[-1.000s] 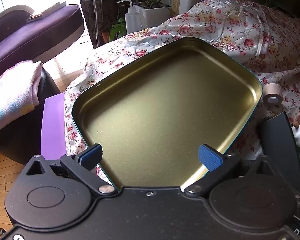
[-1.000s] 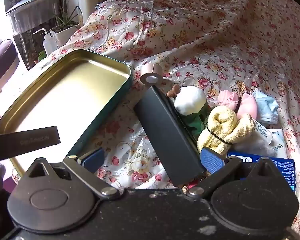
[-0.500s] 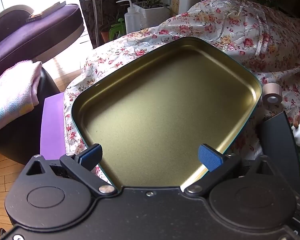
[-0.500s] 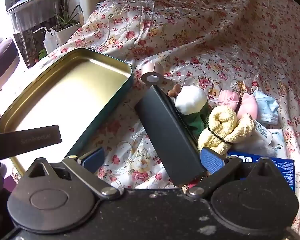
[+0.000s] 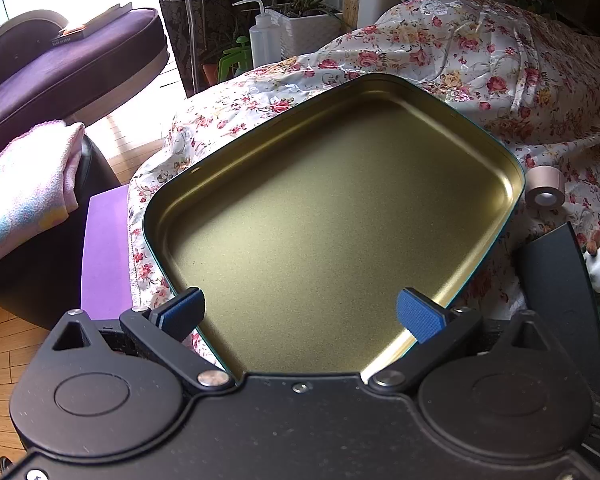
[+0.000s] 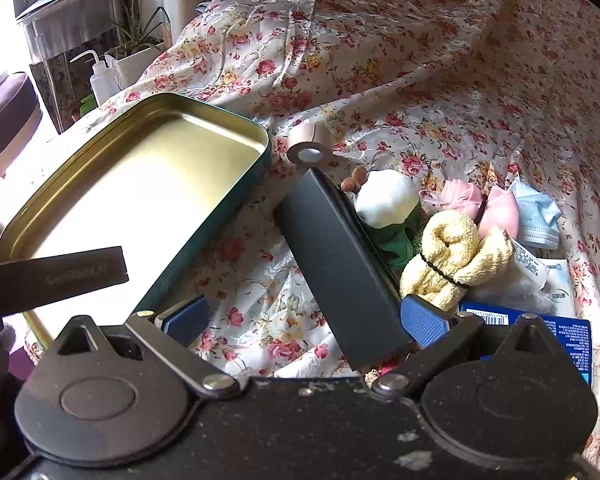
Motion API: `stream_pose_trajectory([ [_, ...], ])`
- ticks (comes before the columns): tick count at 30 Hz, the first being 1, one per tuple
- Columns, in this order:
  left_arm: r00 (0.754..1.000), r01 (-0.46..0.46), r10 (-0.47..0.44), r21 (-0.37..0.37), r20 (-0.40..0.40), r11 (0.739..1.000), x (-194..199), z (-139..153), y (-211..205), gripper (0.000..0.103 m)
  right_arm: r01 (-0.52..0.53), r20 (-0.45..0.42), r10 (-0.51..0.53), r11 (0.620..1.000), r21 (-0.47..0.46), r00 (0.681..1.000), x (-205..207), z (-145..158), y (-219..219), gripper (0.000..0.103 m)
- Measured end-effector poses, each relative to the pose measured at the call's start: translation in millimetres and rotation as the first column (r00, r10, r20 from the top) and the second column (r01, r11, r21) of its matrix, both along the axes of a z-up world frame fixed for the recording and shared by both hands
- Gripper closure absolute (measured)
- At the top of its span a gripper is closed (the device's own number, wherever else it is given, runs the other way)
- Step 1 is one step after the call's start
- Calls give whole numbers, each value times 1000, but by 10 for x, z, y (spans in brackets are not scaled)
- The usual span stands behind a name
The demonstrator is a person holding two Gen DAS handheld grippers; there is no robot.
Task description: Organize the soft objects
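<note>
Left wrist view: the left gripper (image 5: pixel 300 314), jaws spread and holding nothing, hangs over the empty gold-lined rectangular metal tin (image 5: pixel 514 168), likely the container.

Right wrist view: the right gripper (image 6: pixel 304 320), equally spread, faces what the left barely sees: a rolled yellow terry towel (image 6: pixel 456 252) among soft items beside a black flat box (image 6: pixel 340 260).

My left gripper (image 5: pixel 300 312) hangs spread wide over the gold tin tray (image 5: pixel 514 168) on the floral cloth (image 5: pixel 500 72); a tape roll (image 5: pixel 545 193) sits beside its rim at three o'clock
</note>
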State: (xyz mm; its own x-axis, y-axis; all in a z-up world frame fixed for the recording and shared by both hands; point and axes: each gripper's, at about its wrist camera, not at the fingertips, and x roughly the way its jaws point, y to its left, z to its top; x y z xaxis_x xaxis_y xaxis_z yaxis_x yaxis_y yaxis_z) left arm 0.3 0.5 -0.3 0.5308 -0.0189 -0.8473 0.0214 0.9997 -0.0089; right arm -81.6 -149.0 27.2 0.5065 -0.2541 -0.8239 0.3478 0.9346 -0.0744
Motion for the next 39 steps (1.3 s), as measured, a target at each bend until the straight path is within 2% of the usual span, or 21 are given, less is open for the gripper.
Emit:
stream_pose_trajectory([
  [39,1000,13,-13,0,-9,1000,-23,-27,-61,4,-10,-17,11,1000,5,1000,10,-65,14,0],
])
